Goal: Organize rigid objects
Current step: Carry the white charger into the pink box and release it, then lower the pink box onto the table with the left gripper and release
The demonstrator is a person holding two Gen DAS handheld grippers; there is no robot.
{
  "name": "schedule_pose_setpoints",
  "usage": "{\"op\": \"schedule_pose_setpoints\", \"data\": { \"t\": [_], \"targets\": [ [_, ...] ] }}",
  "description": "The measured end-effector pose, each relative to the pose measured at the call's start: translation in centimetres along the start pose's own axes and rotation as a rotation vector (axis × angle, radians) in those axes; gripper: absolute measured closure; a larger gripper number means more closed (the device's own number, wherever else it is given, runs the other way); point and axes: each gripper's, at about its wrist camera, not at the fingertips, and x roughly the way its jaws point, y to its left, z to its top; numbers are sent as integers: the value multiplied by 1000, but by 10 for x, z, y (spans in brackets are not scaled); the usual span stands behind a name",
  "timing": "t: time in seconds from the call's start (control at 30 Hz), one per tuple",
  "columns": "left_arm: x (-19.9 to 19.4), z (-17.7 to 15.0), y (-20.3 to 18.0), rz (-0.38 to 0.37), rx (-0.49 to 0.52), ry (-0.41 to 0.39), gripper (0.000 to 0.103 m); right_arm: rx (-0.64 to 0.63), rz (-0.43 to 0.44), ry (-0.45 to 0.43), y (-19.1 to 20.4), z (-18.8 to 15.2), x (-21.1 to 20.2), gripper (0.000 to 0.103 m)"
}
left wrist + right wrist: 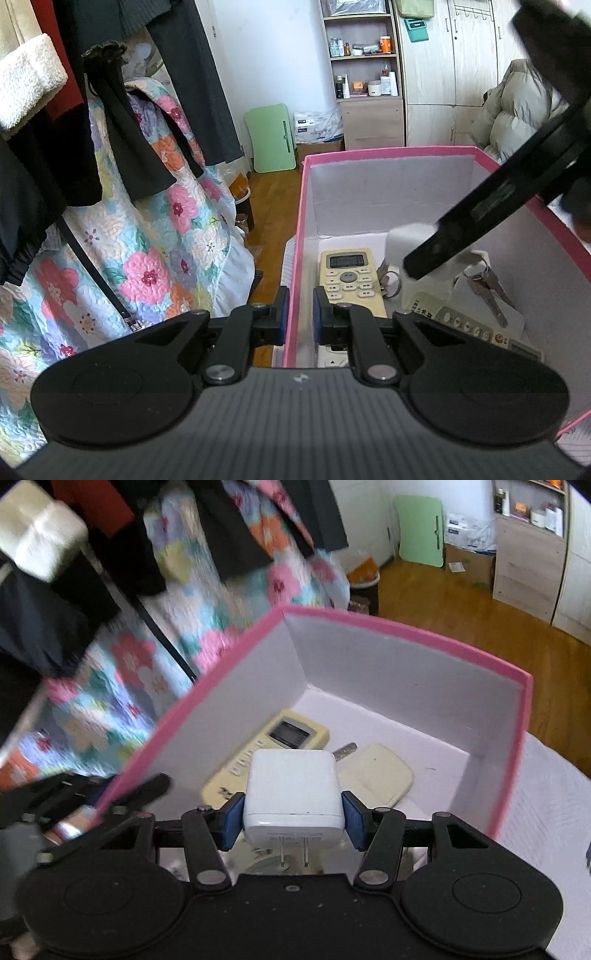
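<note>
A pink box [301, 206] with white inner walls holds a cream remote [349, 277], a second remote [480, 328], a key ring [391, 284] and keys [487, 284]. My left gripper [297, 314] is shut on the box's left wall, one blue pad on each side. My right gripper [293, 821] is shut on a white plug charger [293, 794], prongs facing the camera, held inside the box [509, 738] above the cream remote [284, 738] and a cream flat object [376, 775]. The right gripper also shows in the left wrist view [443, 251], reaching in from the upper right.
A floral quilt [147, 240] and dark clothes [122, 122] hang at the left. Wooden floor [273, 199], a green folding board [271, 136], a shelf unit [364, 55] and wardrobe [461, 74] stand beyond. The box rests on a pale cloth surface [546, 812].
</note>
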Motion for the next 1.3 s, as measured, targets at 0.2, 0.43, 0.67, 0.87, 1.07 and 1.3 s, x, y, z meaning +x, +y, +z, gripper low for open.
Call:
{"op": "schedule_pose_setpoints", "data": {
  "t": [0.2, 0.43, 0.67, 0.87, 1.07, 1.3],
  "targets": [
    [2, 1, -1, -3, 5, 1, 92, -68, -74, 35, 8, 3, 12, 40],
    [2, 1, -1, 4, 11, 3, 92, -39, -127, -118, 6, -16, -37, 36],
    [3, 2, -2, 16, 18, 11, 92, 63, -81, -284, -4, -67, -99, 36],
    [4, 4, -2, 16, 2, 32, 92, 57, -49, -436, -13, -119, -141, 36],
    [-10, 8, -1, 33, -50, 39, 92, 70, -87, -503, -12, -147, -164, 36],
    [-68, 14, -13, 81, -52, -34, 89, 98, -187, -568, -4, -165, -174, 33]
  ]
}}
